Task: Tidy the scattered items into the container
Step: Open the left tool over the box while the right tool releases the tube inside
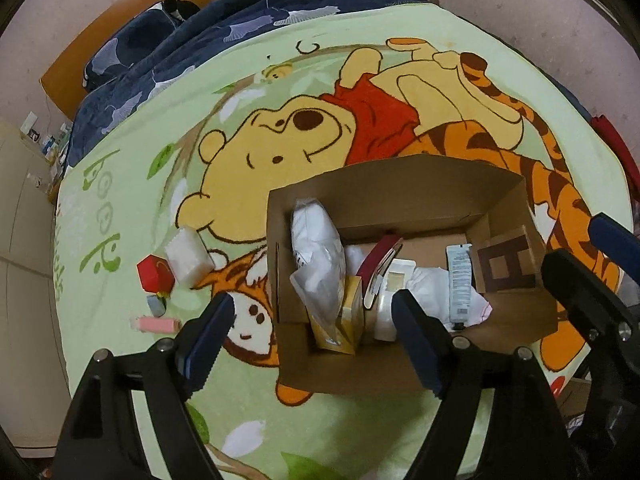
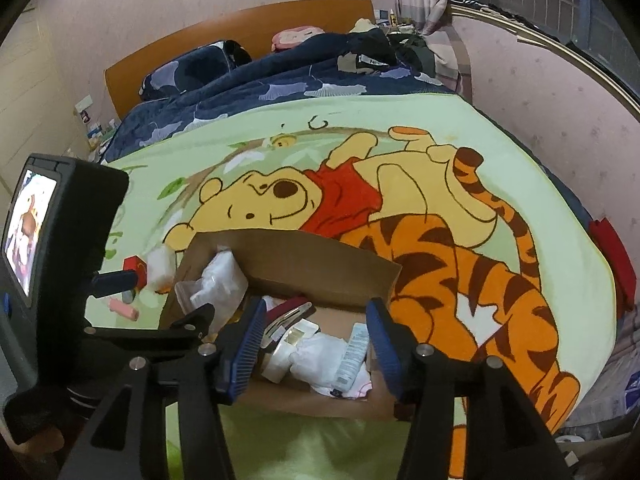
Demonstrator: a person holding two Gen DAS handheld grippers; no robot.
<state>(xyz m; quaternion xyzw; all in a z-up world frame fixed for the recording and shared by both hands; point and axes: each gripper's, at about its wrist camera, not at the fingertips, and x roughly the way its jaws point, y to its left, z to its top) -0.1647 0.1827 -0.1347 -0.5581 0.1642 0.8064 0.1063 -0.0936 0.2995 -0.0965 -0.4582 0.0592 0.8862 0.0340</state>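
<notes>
hovering over the box [image 1: 400,184] on the bed [image 1: 500,92], the left gripper [image 1: 312,332] and right gripper [image 2: 316,344] both had released, empty jaws. most items lay inside; a red cube [image 1: 154,276], a white pack [image 1: 188,256] and a pink roll [image 1: 154,325] were left beside it.

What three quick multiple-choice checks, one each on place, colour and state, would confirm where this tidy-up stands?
1. Where is the red box?
A. in the cardboard box
B. on the blanket left of it
C. on the pillow

2. What colour is the small roll nearest the left tongs?
A. pink
B. green
C. black

3. How are the left tongs?
A. shut on a tube
B. shut on nothing
C. open, holding nothing

Key: 1 B, it lies on the blanket outside the cardboard box. 2 A, it is pink. 3 C, the jaws stand apart, gripping nothing.
</notes>
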